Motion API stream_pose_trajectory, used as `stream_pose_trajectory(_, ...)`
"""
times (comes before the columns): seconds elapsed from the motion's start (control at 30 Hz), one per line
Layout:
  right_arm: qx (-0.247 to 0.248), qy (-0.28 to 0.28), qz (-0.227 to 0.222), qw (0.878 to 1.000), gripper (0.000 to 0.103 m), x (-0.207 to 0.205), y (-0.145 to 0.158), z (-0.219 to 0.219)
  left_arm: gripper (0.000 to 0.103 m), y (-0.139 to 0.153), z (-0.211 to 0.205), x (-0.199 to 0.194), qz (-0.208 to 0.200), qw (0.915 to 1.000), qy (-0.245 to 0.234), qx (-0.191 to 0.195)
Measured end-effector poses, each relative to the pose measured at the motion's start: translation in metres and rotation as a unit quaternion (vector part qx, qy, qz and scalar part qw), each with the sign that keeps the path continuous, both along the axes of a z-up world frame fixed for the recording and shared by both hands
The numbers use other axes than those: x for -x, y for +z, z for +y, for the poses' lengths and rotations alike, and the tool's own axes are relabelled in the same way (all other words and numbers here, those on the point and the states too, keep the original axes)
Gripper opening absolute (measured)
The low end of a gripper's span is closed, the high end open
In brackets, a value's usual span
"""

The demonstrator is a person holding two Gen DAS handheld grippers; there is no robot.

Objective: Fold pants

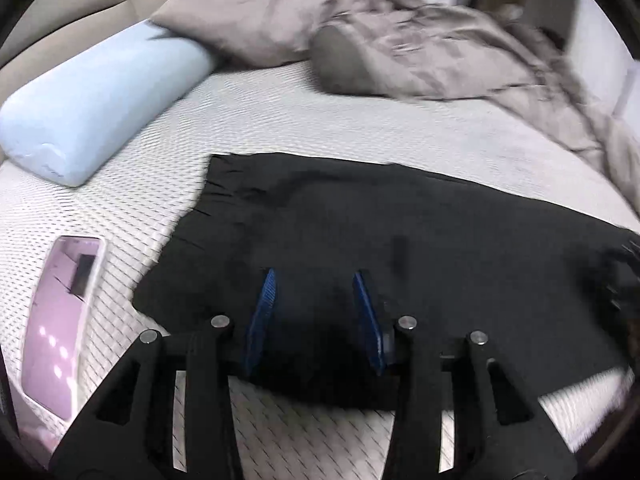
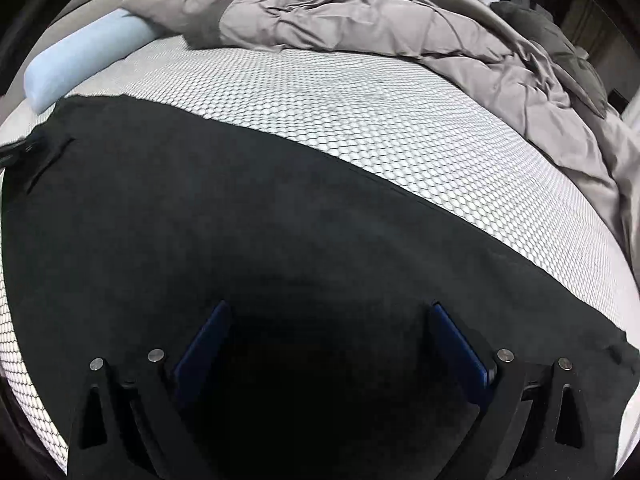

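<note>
Black pants (image 1: 360, 220) lie flat across the white patterned mattress (image 1: 320, 120). My left gripper (image 1: 314, 276) is open, its blue pads just above the near edge of the pants, holding nothing. In the right wrist view the pants (image 2: 240, 208) fill the lower frame. My right gripper (image 2: 330, 308) is wide open low over the dark cloth, empty. A black shape, perhaps the other gripper, shows at the left edge (image 2: 24, 148) and at the right edge of the left wrist view (image 1: 620, 276).
A light blue bolster pillow (image 1: 92, 108) lies at the far left. A rumpled grey duvet (image 1: 420, 48) and grey pillow (image 1: 344, 60) fill the back. A pink-screened phone (image 1: 60, 320) lies on the mattress at near left.
</note>
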State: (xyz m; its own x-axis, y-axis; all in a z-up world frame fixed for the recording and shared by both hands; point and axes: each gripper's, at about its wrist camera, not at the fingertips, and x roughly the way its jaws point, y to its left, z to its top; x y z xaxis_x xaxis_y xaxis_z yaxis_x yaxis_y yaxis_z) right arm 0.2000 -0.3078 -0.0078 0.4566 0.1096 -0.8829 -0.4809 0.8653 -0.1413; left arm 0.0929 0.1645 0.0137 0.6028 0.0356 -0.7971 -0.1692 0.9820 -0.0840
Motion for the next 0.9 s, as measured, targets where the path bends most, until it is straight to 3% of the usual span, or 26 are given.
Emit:
stream_pose_trajectory(0.07, -0.016, 0.017, 0.002, 1.000, 0.100, 0.007, 0.005, 0.006, 0.038, -0.011, -0.010, 0.001, 0.023, 0.9992, -0.027, -0.017)
stream_pose_trajectory(0.13, -0.030, 0.044, 0.007, 0.999, 0.100, 0.014, 0.007, 0.019, 0.038, -0.032, -0.004, -0.004, 0.059, 0.9974, -0.015, -0.038)
stream_pose_trajectory(0.27, 0.005, 0.082, 0.005, 0.997, 0.100, 0.028, -0.004, 0.038, 0.035, -0.024, 0.021, 0.005, 0.053, 0.9962, 0.041, -0.055)
stream_pose_trajectory(0.3, 0.008, 0.074, 0.006, 0.997, 0.100, 0.027, -0.006, 0.032, 0.031, -0.021, 0.026, 0.007, 0.052, 0.9959, 0.051, -0.053)
stream_pose_trajectory(0.4, 0.013, 0.043, 0.007, 0.999, 0.100, 0.020, -0.006, 0.012, 0.031, -0.005, 0.024, 0.018, 0.037, 0.9969, 0.057, -0.041)
stream_pose_trajectory(0.53, 0.012, 0.020, 0.002, 1.000, 0.100, 0.022, 0.003, -0.009, 0.035, 0.028, -0.014, 0.029, -0.018, 0.9997, -0.014, -0.014)
stream_pose_trajectory(0.57, 0.006, 0.027, 0.001, 1.000, 0.100, 0.026, 0.006, -0.010, 0.046, 0.031, -0.032, 0.029, -0.025, 0.9990, -0.036, -0.001)
stream_pose_trajectory(0.6, -0.006, 0.038, 0.001, 0.999, 0.100, 0.033, 0.010, -0.009, 0.055, 0.031, -0.047, 0.026, -0.025, 0.9984, -0.050, 0.006)
stream_pose_trajectory(0.63, -0.018, 0.050, 0.003, 0.999, 0.100, 0.041, 0.013, -0.007, 0.057, 0.029, -0.063, 0.024, -0.022, 0.9978, -0.062, 0.011)
stream_pose_trajectory(0.7, -0.029, 0.071, 0.014, 0.997, 0.100, 0.052, 0.008, -0.003, 0.058, 0.016, -0.106, 0.010, -0.005, 0.9932, -0.111, 0.034)
stream_pose_trajectory(0.8, -0.005, 0.092, 0.004, 0.996, 0.100, 0.068, -0.001, -0.006, 0.058, -0.009, -0.167, -0.002, 0.032, 0.9788, -0.193, 0.060)
stream_pose_trajectory(0.9, -0.005, 0.068, -0.003, 0.998, 0.100, 0.070, 0.005, -0.041, 0.062, -0.027, -0.198, 0.004, 0.034, 0.9724, -0.231, -0.001)
